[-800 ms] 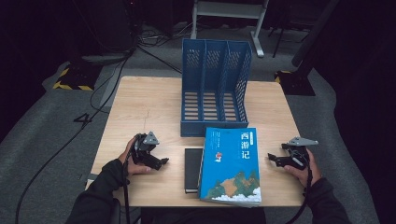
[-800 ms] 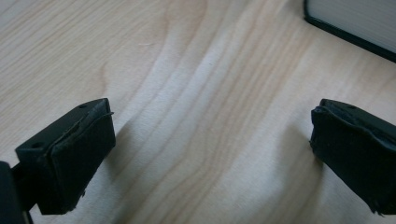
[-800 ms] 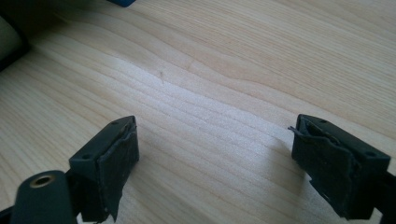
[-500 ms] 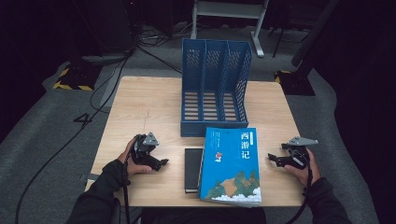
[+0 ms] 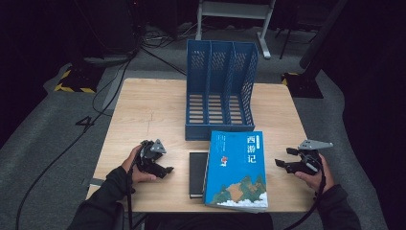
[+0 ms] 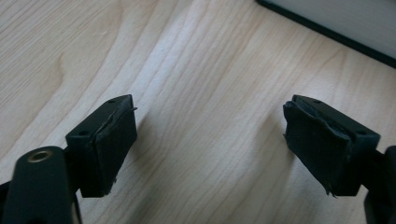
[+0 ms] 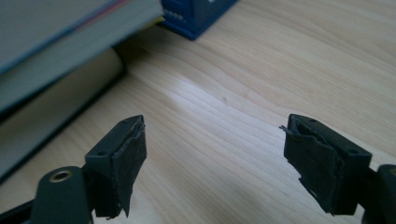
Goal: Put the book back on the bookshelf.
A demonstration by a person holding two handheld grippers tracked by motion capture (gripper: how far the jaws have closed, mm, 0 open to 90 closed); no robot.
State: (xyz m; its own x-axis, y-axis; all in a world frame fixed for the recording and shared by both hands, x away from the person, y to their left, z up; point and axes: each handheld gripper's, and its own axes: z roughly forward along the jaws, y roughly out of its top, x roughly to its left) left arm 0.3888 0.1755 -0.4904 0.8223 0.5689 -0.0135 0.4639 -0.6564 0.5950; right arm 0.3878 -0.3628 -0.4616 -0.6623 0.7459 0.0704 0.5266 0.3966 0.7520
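Note:
A large blue book [image 5: 237,167] with white characters on its cover lies near the table's front edge, partly on top of a black book [image 5: 197,175]. In the right gripper view the stacked books' page edges [image 7: 56,60] show at the left. My left gripper [image 5: 168,170] rests on the wood left of the black book, jaws open and empty; its pads [image 6: 114,140] stand wide apart over bare wood, with the black book's edge [image 6: 336,18] at the top right. My right gripper [image 5: 280,164] sits right of the blue book, open with nothing between its pads [image 7: 128,161].
A blue three-slot file rack [image 5: 220,91] stands upright at the table's middle, just behind the books; its corner [image 7: 196,16] appears in the right gripper view. The wooden table [image 5: 148,115] is bare to the left and right. Cables and a metal stand lie on the floor beyond.

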